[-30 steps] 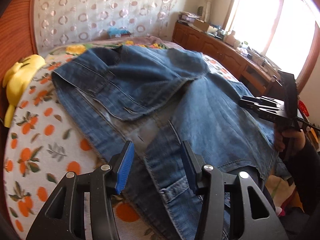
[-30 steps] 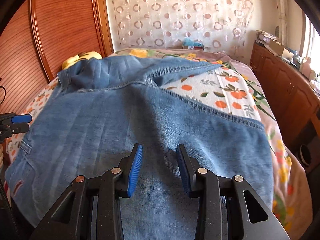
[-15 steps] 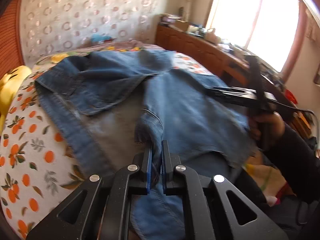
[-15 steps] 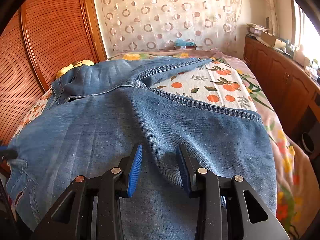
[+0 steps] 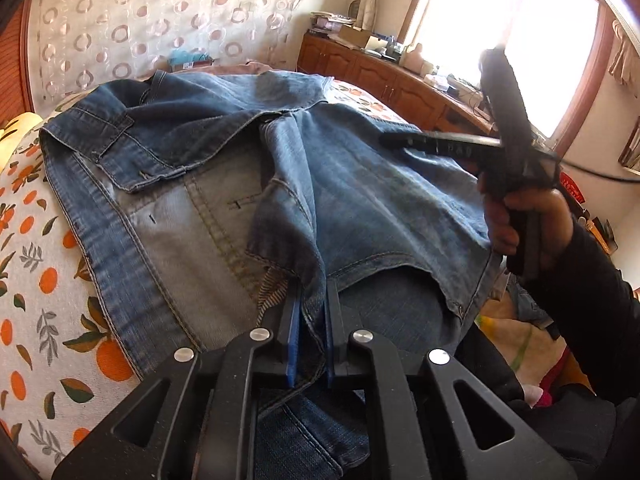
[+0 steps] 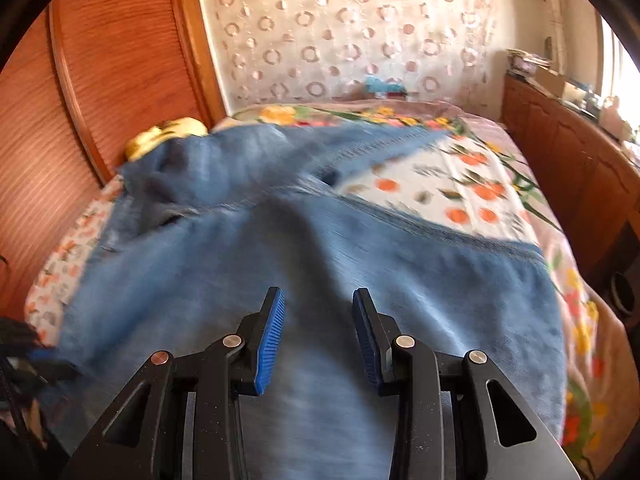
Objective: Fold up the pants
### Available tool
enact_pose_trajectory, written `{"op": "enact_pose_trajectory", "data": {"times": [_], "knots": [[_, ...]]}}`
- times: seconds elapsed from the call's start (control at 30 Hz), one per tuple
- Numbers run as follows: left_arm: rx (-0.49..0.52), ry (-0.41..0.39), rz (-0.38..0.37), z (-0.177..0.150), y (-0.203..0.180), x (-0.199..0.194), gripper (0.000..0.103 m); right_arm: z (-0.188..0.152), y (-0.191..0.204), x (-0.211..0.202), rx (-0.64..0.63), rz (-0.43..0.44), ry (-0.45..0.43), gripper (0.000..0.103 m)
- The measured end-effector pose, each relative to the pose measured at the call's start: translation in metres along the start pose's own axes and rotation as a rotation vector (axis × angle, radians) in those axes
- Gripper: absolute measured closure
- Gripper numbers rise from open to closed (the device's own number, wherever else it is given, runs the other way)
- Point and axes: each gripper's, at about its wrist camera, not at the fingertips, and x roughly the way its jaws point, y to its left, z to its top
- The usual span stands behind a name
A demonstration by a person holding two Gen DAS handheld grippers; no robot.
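The faded blue denim pants (image 5: 360, 200) are bunching in my clamped left gripper (image 5: 311, 344), its jaws having just been closing on the cloth, while my right gripper (image 6: 318, 336) is hovering half-open and empty, needing a hold next, I judge.

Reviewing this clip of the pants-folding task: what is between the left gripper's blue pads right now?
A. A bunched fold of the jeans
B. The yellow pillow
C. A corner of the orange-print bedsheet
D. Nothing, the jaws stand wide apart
A. In the left wrist view the left gripper has its jaws nearly together, pinching a gathered fold of the jeans, while the bedsheet lies off to the side, untouched.
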Motion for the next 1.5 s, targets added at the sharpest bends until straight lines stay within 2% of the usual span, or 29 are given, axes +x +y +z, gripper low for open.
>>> {"op": "enact_pose_trajectory", "data": {"times": [0.23, 0.4, 0.57, 0.73, 0.8, 1.23, 1.33, 1.5], "knots": [[-0.009, -0.004, -0.005, -0.001, -0.001, -0.001, 0.091, 0.027, 0.057, 0.013, -0.074, 0.120, -0.006, 0.066], [-0.023, -0.008, -0.015, -0.005, 0.003, -0.004, 0.090, 0.037, 0.079, 0.030, -0.109, 0.191, 0.021, 0.066], [-0.025, -0.008, -0.014, -0.007, 0.007, -0.013, 0.089, 0.031, 0.081, 0.048, -0.142, 0.164, 0.088, 0.066], [-0.070, -0.043, -0.021, -0.004, 0.023, -0.034, 0.071, 0.031, 0.077, 0.059, -0.149, 0.146, 0.123, 0.066], [-0.091, -0.064, -0.012, 0.000, 0.032, -0.042, 0.068, 0.029, 0.078, 0.064, -0.152, 0.138, 0.138, 0.066], [-0.136, -0.140, 0.023, 0.052, 0.063, -0.042, 0.067, 0.015, 0.078, 0.060, -0.178, 0.134, 0.111, 0.065], [-0.127, -0.111, 0.038, 0.061, 0.062, -0.031, 0.067, 0.012, 0.076, 0.056, -0.177, 0.137, 0.104, 0.065], [-0.094, -0.037, -0.001, 0.058, 0.044, -0.001, 0.067, 0.007, 0.066, 0.048, -0.155, 0.151, 0.116, 0.064]]}}
